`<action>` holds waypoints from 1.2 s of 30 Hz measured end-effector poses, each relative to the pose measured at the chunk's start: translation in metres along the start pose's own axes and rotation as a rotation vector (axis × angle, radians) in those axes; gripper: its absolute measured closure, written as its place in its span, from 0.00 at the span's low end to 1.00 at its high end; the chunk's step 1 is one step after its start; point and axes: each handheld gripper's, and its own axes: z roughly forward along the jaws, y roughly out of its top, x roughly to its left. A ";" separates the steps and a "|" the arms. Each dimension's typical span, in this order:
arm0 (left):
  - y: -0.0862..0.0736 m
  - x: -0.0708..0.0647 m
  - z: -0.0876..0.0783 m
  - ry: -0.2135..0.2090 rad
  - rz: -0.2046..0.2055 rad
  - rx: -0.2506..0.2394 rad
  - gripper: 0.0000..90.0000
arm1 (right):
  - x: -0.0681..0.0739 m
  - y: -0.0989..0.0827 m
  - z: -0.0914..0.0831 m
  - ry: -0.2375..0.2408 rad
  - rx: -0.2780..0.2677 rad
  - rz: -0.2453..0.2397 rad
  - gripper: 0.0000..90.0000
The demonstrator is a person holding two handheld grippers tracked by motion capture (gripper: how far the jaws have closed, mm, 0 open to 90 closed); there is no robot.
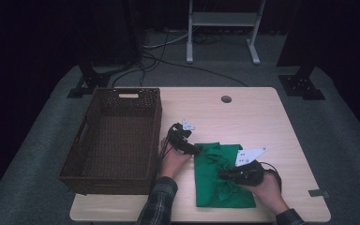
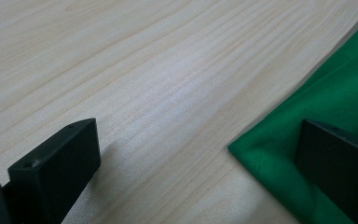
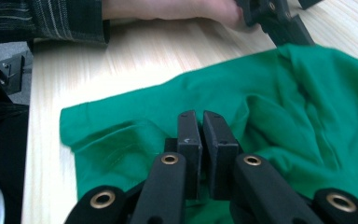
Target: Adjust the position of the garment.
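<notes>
No text, label, brand, number or sign can be read in any of the views. The grey three-cornered plate (image 1: 250,154) on the right gripper carries a few small dark dots, and the plate (image 1: 188,124) on the left gripper does too, but they are too small to read as characters.
</notes>
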 end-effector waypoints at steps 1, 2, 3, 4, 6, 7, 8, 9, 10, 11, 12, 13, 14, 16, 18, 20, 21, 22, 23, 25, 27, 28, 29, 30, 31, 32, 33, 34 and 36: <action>0.000 0.000 0.000 0.000 0.001 0.000 0.00 | 0.000 -0.002 -0.003 -0.003 -0.001 0.006 0.97; 0.000 0.000 0.000 0.000 0.002 0.000 0.00 | 0.000 -0.005 -0.005 -0.006 -0.002 0.007 0.97; 0.000 0.000 0.000 0.000 0.002 0.000 0.00 | 0.000 -0.007 -0.008 -0.007 -0.003 0.012 0.97; 0.000 0.000 0.000 -0.001 0.004 0.001 0.00 | 0.000 -0.009 -0.011 -0.011 -0.005 0.014 0.97; 0.000 0.000 0.000 0.000 0.002 0.001 0.00 | 0.001 -0.013 -0.017 -0.014 -0.010 0.022 0.97; 0.000 0.000 0.000 0.000 0.002 0.001 0.00 | 0.001 -0.015 -0.020 -0.014 -0.012 0.027 0.97; 0.000 0.000 0.000 0.000 0.003 0.001 0.00 | 0.002 -0.017 -0.021 -0.015 -0.010 0.028 0.97; 0.000 0.000 0.000 0.000 0.003 0.001 0.00 | 0.003 -0.019 -0.023 -0.018 -0.008 0.028 0.97; 0.000 0.000 0.000 0.000 0.003 0.001 0.00 | 0.004 -0.021 -0.024 -0.017 -0.006 0.030 0.97; 0.000 0.000 0.000 0.000 0.003 0.001 0.00 | 0.004 -0.023 -0.025 -0.017 -0.003 0.033 0.97; 0.000 0.000 0.000 0.000 0.004 0.001 0.00 | 0.005 -0.025 -0.026 -0.019 0.001 0.036 0.97; 0.000 0.000 0.000 0.000 0.004 0.001 0.00 | 0.005 -0.027 -0.027 -0.019 0.004 0.035 0.97; 0.000 0.000 0.000 0.000 0.004 0.001 0.00 | 0.006 -0.029 -0.027 -0.019 0.007 0.036 0.97; 0.000 0.000 0.000 0.000 0.004 0.001 0.00 | 0.007 -0.032 -0.028 -0.028 0.019 0.034 0.97; 0.000 0.000 0.000 0.000 0.004 0.001 0.00 | 0.008 -0.035 -0.029 -0.031 0.028 0.032 0.97; 0.000 0.000 0.000 0.000 0.004 0.001 0.00 | 0.009 -0.038 -0.030 -0.035 0.040 0.035 0.96; 0.000 0.000 0.000 0.000 0.003 0.001 0.00 | 0.009 -0.040 -0.031 -0.037 0.043 0.037 0.96; 0.000 0.000 0.000 0.000 0.002 0.001 0.00 | 0.009 -0.042 -0.032 -0.037 0.043 0.039 0.96; 0.000 0.000 0.000 0.000 0.002 0.001 0.00 | 0.010 -0.044 -0.033 -0.039 0.046 0.040 0.96; 0.000 0.000 0.000 0.000 -0.001 -0.001 0.00 | 0.011 -0.047 -0.035 -0.039 0.048 0.045 0.96; 0.000 0.000 0.000 0.000 0.005 0.003 0.00 | 0.013 -0.051 -0.037 -0.044 0.059 0.046 0.96; 0.000 0.000 0.000 -0.001 0.007 0.003 0.00 | 0.014 -0.053 -0.038 -0.049 0.066 0.042 0.96; 0.000 0.000 0.000 -0.001 0.007 0.003 0.00 | 0.014 -0.053 -0.038 -0.049 0.066 0.042 0.96; 0.000 0.000 0.000 -0.001 0.005 0.001 0.00 | 0.016 -0.056 -0.039 -0.053 0.083 0.038 0.95; 0.000 0.000 0.000 -0.001 0.005 0.001 0.00 | 0.017 -0.058 -0.039 -0.054 0.090 0.040 0.95; 0.000 0.000 0.000 -0.001 0.005 0.002 0.00 | 0.017 -0.060 -0.039 -0.056 0.095 0.042 0.94; 0.000 0.000 0.000 -0.001 0.006 0.003 0.00 | 0.017 -0.062 -0.039 -0.049 0.103 0.045 0.93; 0.000 0.000 0.000 -0.001 0.007 0.004 0.00 | 0.017 -0.064 -0.039 -0.049 0.120 0.041 0.93; 0.000 0.000 0.000 -0.001 0.006 0.003 0.00 | 0.018 -0.068 -0.040 -0.060 0.149 0.038 0.91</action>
